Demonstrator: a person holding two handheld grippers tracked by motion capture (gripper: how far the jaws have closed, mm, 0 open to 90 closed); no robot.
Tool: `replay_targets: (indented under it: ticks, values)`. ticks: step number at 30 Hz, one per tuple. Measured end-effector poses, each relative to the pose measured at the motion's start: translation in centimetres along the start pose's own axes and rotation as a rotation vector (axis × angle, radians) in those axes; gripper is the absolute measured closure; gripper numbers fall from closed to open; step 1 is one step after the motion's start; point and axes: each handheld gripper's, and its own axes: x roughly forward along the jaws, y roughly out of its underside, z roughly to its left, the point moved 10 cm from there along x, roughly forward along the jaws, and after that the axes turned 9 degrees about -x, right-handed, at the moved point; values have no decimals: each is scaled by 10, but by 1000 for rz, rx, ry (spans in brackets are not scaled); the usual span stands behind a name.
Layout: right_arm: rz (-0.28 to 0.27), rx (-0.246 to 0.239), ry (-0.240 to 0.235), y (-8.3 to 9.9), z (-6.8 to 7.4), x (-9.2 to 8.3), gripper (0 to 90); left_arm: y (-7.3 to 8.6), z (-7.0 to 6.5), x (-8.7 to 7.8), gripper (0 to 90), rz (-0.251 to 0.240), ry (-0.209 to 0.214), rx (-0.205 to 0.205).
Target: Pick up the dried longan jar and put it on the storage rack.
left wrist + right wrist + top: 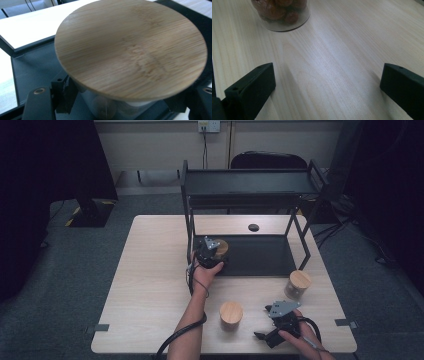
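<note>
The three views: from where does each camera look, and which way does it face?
High view: above the near table edge, facing forward and down; both forearms show, left gripper at the shelf.
Left gripper view: along its jaws, shut on the lidded jar, also in the high view.
Right gripper view: low over the table; open jaws, a jar ahead.

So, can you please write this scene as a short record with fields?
left gripper: shut on a jar with a wooden lid, over the rack's bottom shelf
right gripper: open, empty, low over the table
other jars: one in front of the rack at the right, one near the front edge
small dark thing: behind the rack
</note>
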Motion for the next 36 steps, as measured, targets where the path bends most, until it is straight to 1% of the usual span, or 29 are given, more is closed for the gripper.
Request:
replay_targets:
  ticks: [4, 6, 10, 17, 24, 26, 31, 36]
  values:
    - [0, 0, 0, 0, 0, 0, 0, 2, 5, 6, 258, 9, -28, -5]
    - [0, 0, 0, 0, 0, 0, 0, 2, 6, 7, 258, 11, -33, -3]
    - [0, 0, 0, 0, 0, 0, 0, 4, 11, 11, 258, 22, -55, -20]
    - [0, 0, 0, 0, 0, 0, 0, 3, 14, 15, 258, 16, -64, -31]
    - [0, -1, -1, 0, 0, 0, 0, 1, 14, 18, 258, 19, -76, -25]
    - [0, -1, -1, 0, 0, 0, 0, 1, 15, 20, 258, 20, -82, -15]
    - [0, -1, -1, 0, 0, 0, 0, -1, 14, 24, 258, 19, -97, -10]
    - [0, -1, -1, 0, 0, 0, 0, -2, 14, 26, 257, 19, -102, -16]
